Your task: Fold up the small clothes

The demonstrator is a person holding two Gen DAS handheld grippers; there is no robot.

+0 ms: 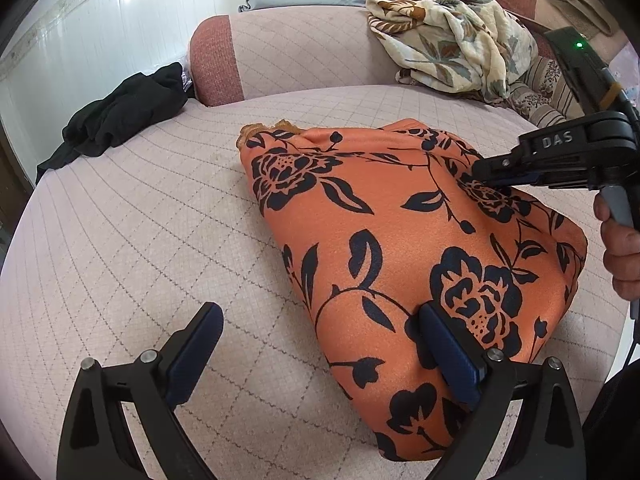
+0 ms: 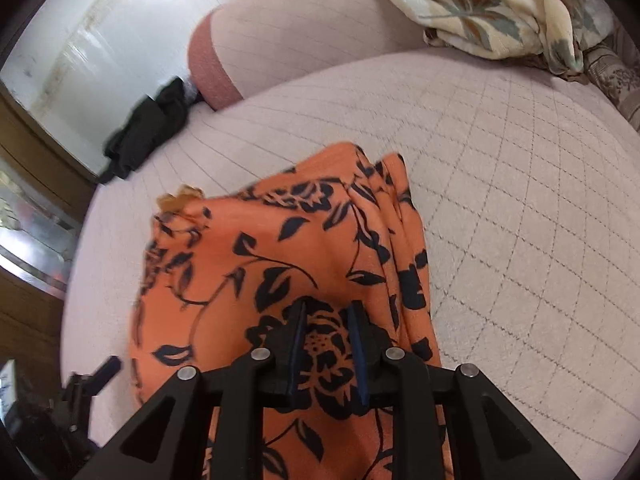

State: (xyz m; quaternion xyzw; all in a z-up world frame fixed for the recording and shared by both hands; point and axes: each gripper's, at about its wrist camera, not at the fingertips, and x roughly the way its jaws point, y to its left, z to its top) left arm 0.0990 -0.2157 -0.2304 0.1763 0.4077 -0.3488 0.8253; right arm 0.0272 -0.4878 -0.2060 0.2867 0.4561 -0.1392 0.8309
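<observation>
An orange garment with a black flower print point(image 1: 392, 240) lies folded in a thick bundle on the pale quilted sofa seat point(image 1: 140, 240). It also fills the lower middle of the right wrist view point(image 2: 260, 264). My left gripper point(image 1: 320, 344) is open wide at the garment's near edge, with its right finger point(image 1: 452, 356) resting on the cloth and the left finger over bare seat. My right gripper point(image 2: 326, 344) hovers over the garment's far right part with its jaws a small gap apart, cloth seen between them. It shows in the left wrist view point(image 1: 488, 176) touching the cloth.
A black garment point(image 1: 120, 112) lies at the seat's far left edge. A cream leaf-print cloth point(image 1: 452, 40) is heaped on the backrest point(image 1: 288, 48) at the right, with more clothes behind it. A wooden cabinet point(image 2: 36, 152) stands left of the sofa.
</observation>
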